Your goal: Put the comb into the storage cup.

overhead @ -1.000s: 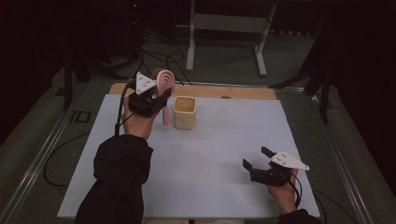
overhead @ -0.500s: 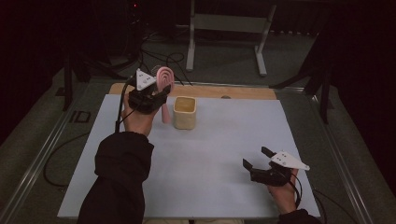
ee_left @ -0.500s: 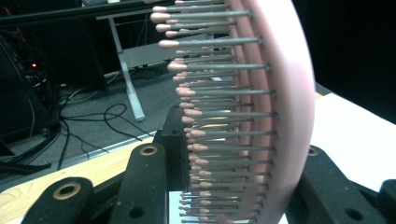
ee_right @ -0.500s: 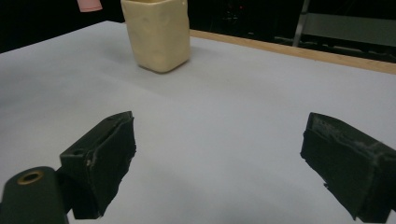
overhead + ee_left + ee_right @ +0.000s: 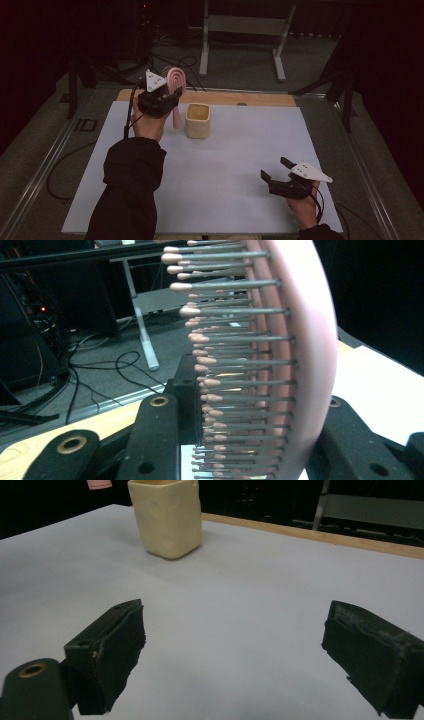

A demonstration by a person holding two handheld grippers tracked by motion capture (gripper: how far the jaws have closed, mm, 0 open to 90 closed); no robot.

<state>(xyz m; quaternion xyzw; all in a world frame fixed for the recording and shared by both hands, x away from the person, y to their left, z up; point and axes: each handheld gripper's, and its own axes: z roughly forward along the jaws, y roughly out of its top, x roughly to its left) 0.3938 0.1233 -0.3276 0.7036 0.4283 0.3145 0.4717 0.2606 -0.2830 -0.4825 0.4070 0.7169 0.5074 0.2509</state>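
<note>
The left claw (image 5: pixel 167 97) gripped a pink hairbrush (image 5: pixel 176 85) by its head, upright beside a cream cup (image 5: pixel 198 120); light, rigid, with springy bristles, it probably handled best by the handle. The right claw (image 5: pixel 276 170) rested open on the surface (image 5: pixel 225 170).

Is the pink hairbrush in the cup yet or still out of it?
Out. The left gripper holds the pink hairbrush upright beside the cream cup, handle end down near the white table.

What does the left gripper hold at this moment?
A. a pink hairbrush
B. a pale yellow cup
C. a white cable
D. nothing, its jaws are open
A: the left gripper is shut on the pink hairbrush, whose head with bristles stands between its jaws in the left gripper view.
</note>
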